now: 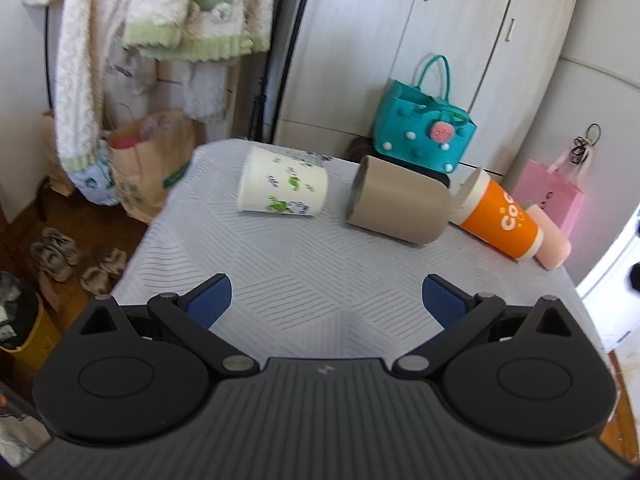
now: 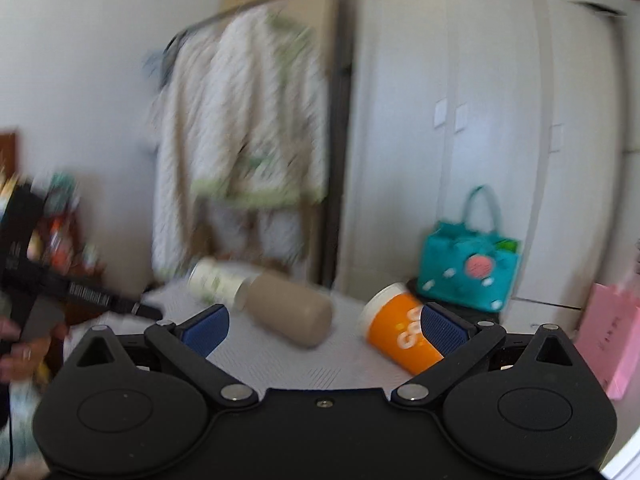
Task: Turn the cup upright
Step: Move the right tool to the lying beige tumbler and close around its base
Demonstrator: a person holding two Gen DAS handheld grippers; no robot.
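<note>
orange cup [image 1: 498, 220] lying near table [image 1: 304, 280] edge, left gripper [image 1: 326, 300] and right gripper [image 2: 324, 328] released

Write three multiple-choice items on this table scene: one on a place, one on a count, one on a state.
1. Which cup lies between the white printed cup and the orange cup?
A. the tan cup
B. a blue cup
C. a glass cup

2. How many cups lie on the table in the left wrist view?
A. two
B. four
C. six

3. How does the left gripper stand?
A. shut on the tan cup
B. shut on nothing
C. fingers open, holding nothing

Key: 1 A, the tan cup sits in the middle of the row. 2 B, white, tan, orange and a pink cup behind it. 3 C, its blue fingers stand wide apart over bare cloth.
</note>
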